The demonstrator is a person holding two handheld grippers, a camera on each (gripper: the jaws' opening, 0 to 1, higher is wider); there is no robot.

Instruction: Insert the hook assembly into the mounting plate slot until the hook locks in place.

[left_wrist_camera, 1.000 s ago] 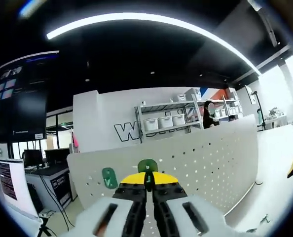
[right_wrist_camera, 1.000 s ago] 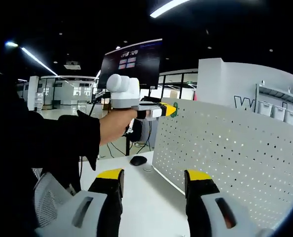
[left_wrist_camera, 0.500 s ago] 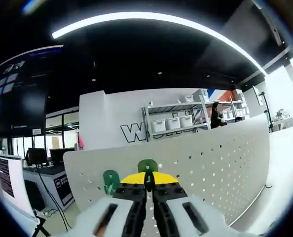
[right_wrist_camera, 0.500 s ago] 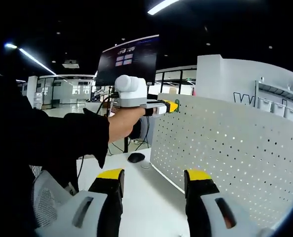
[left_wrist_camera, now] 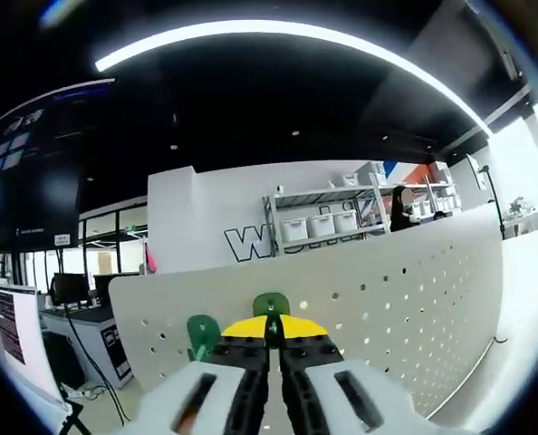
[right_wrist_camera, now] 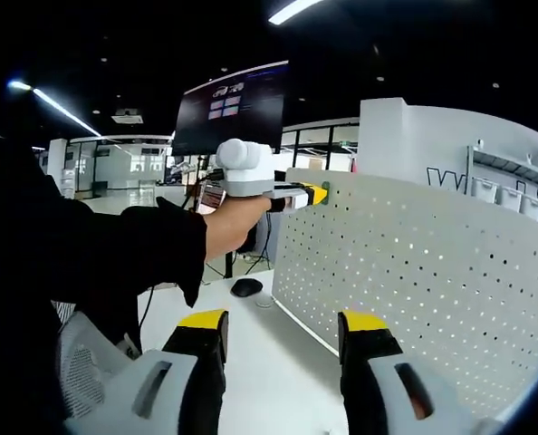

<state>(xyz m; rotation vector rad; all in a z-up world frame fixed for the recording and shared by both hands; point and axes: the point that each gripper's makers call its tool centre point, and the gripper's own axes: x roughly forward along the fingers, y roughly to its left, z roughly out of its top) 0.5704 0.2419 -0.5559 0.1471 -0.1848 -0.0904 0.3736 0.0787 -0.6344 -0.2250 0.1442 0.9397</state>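
1. Nearest the lens, left gripper view: left gripper [left_wrist_camera: 271, 337], yellow-tipped jaws pinched narrow on a green hook [left_wrist_camera: 271, 304], which pokes out just beyond the tips, up against the pegboard.
2. Handling, as a judgement: the hook looks like light, stiff plastic, probably smooth; best held by its flat base so the peg end stays free for the hole.
3. Right gripper view: right gripper [right_wrist_camera: 283, 328], jaws wide apart and holding nothing, over a white tabletop [right_wrist_camera: 251, 362].
4. Beyond: white perforated pegboard [right_wrist_camera: 414, 272], upright on the table; a second green hook [left_wrist_camera: 202, 332] already sits on it, left of the held one.
5. Far: computer mouse [right_wrist_camera: 247, 287]; shelving with bins [left_wrist_camera: 319, 227].
6. Writing: large wall lettering beginning "W" [left_wrist_camera: 246, 243]; the rest is hidden.
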